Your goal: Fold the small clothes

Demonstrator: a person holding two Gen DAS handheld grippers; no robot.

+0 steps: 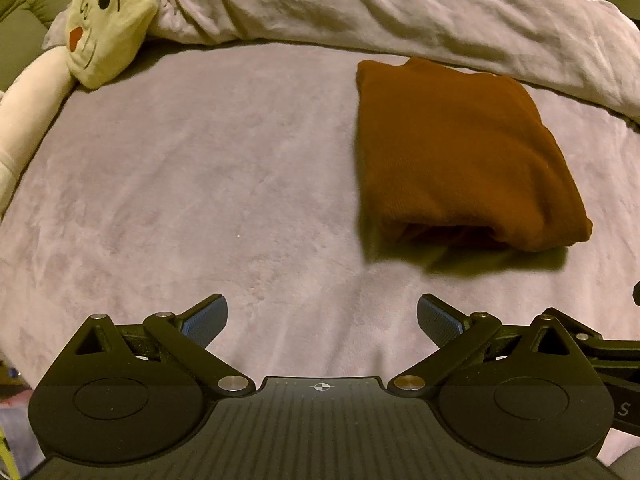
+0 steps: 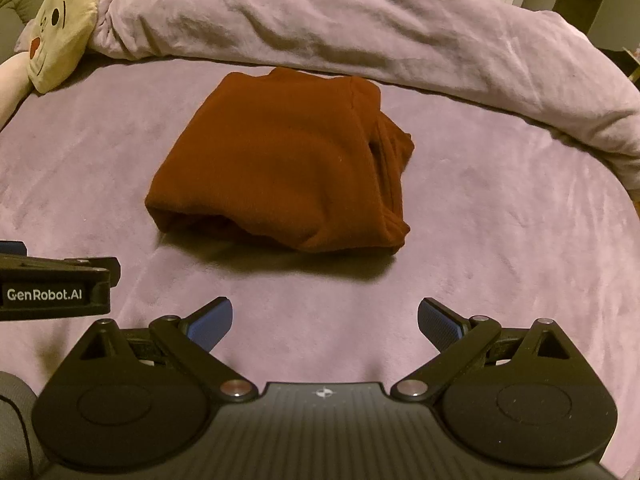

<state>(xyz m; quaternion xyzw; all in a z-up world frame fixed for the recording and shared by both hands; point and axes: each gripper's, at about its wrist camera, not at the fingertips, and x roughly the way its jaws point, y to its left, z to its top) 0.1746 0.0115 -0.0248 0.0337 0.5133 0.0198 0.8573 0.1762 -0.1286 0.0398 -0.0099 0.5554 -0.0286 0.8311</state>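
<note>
A rust-brown garment (image 1: 460, 152) lies folded into a thick rectangle on the lilac bed sheet (image 1: 200, 184). It also shows in the right wrist view (image 2: 280, 160), straight ahead of that gripper. My left gripper (image 1: 322, 316) is open and empty, hovering above the sheet, with the garment ahead and to its right. My right gripper (image 2: 325, 318) is open and empty, hovering just short of the garment's near edge. The left gripper's body (image 2: 56, 288) shows at the left edge of the right wrist view.
A bunched lilac duvet (image 2: 360, 24) runs along the far side behind the garment. A cream plush toy with a drawn face (image 1: 108, 20) lies at the far left, also seen in the right wrist view (image 2: 60, 28). Bare sheet (image 2: 520, 220) surrounds the garment.
</note>
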